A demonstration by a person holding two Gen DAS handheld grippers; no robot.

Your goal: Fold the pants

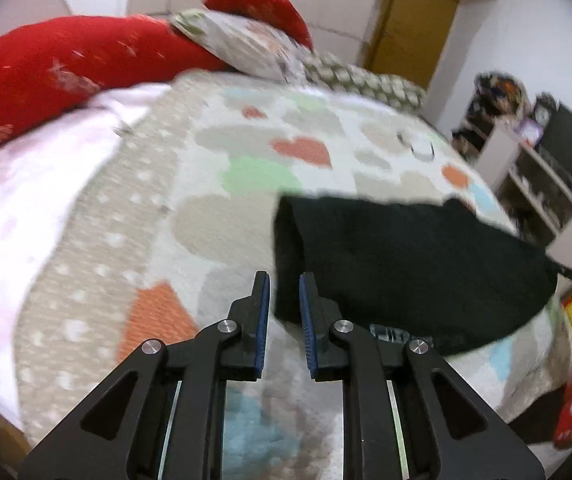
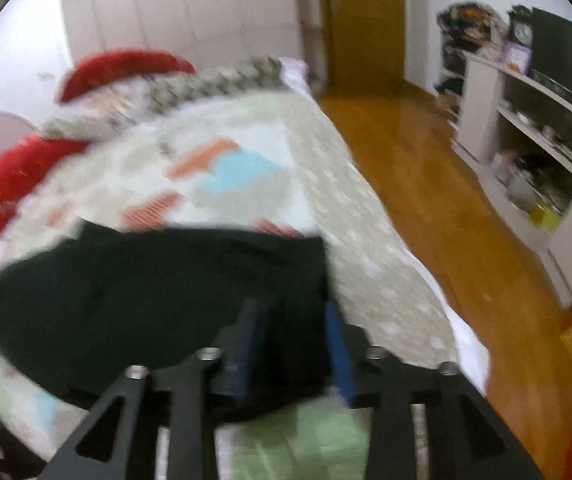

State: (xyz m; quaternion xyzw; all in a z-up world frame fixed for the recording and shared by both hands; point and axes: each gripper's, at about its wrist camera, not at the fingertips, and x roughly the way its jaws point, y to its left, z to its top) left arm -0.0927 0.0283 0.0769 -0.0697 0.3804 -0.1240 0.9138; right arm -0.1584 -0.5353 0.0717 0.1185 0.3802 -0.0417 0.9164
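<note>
The black pants [image 1: 405, 272] lie folded in a dark block on the bed's heart-patterned quilt [image 1: 214, 184], just ahead and to the right of the left gripper [image 1: 284, 284], whose blue-padded jaws stand a narrow gap apart with nothing clamped between them. In the blurred right wrist view, the right gripper [image 2: 291, 320] has its jaws parted wider over the near right corner of the pants [image 2: 158, 288], the pads not pressing the cloth. Red pillows [image 1: 66, 64] lie far beyond the jaws.
</note>
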